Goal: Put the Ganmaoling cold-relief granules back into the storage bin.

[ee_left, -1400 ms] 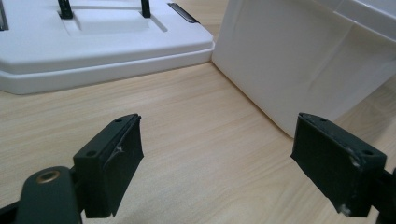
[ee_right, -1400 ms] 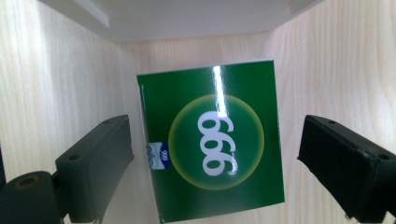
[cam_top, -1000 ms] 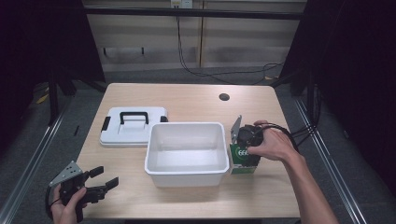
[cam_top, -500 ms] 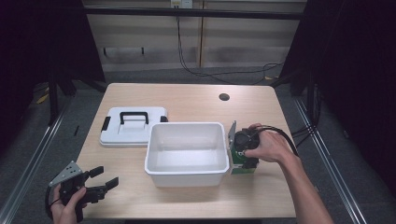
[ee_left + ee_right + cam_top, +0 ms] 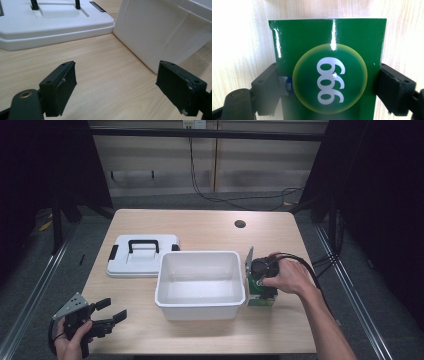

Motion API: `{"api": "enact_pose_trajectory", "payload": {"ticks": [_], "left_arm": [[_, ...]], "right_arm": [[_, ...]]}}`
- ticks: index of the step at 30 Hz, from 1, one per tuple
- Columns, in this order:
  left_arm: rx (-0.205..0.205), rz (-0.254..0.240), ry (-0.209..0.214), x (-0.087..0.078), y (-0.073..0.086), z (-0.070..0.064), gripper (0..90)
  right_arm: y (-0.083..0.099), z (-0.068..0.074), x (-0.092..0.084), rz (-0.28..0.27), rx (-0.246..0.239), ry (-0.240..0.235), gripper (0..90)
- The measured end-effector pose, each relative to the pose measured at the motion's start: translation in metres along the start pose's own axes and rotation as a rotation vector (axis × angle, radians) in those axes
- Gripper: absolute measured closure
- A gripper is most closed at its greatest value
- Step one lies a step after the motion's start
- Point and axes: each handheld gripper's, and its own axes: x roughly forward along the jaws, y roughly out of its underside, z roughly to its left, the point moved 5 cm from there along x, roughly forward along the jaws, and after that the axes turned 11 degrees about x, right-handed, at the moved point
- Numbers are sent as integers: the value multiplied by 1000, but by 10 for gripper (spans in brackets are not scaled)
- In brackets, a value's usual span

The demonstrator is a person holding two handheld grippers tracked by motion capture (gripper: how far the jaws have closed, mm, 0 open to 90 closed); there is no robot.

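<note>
A green box [image 5: 260,296] with a round yellow-green logo [image 5: 329,80] stands on the table against the right wall of the white bin [image 5: 201,281]. My right gripper [image 5: 262,270] comes down over it from above. In the right gripper view the box sits between the two spread jaws, each close against one side, and I see no squeeze on it. My left gripper [image 5: 111,312] is held low at the table's front-left corner, open, with bare wood between its fingertips [image 5: 61,86]. It points toward the bin's wall [image 5: 160,30].
A white lid with a black handle [image 5: 142,254] lies flat left of the bin; its edge [image 5: 50,27] shows ahead of the left gripper. A round hole [image 5: 240,224] is in the table top at the back right. Dark rails run along both sides.
My right gripper has moved left and down over the green box, which has stayed in place. The left gripper has not moved.
</note>
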Motion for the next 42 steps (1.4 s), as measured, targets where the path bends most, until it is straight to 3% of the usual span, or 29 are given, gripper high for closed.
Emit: {"api": "enact_pose_trajectory", "payload": {"ticks": [9,18,21,25,42], "left_arm": [[1,1,2,1,0,0,159],[-1,1,1,0,0,0,159],[1,3,2,0,0,0,159],[-2,2,1,0,0,0,159],[-3,0,0,0,0,0,159]], "right_arm": [[2,3,-8,-6,19,-14,160],[6,4,-29,-47,45,-15,160],[7,3,-32,-38,53,-10,159],[7,1,-39,-70,55,4,160],[7,3,-58,-72,78,6,160]]}}
